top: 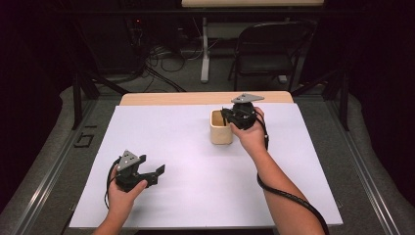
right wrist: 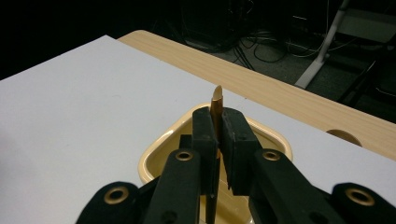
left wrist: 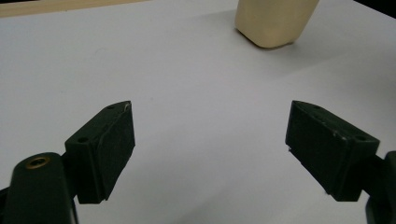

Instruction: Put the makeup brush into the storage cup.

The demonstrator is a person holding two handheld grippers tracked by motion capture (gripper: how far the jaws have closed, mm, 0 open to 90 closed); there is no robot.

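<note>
Your right gripper [right wrist: 218, 140] clamps thin brown stick [right wrist: 216, 105] upright over cream cup [top: 220, 128] on white sheet [top: 186, 171]; your left gripper [left wrist: 210, 140] jaws wide, nothing between, well apart from cup.

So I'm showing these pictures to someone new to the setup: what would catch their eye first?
Probably the right gripper, its jaws shut on a thin brown wooden stick held over the cream square plastic cup near the far middle of the white sheet-covered table. Next, the left gripper, its jaws wide open with nothing between them, low over the near left of the sheet.
</note>
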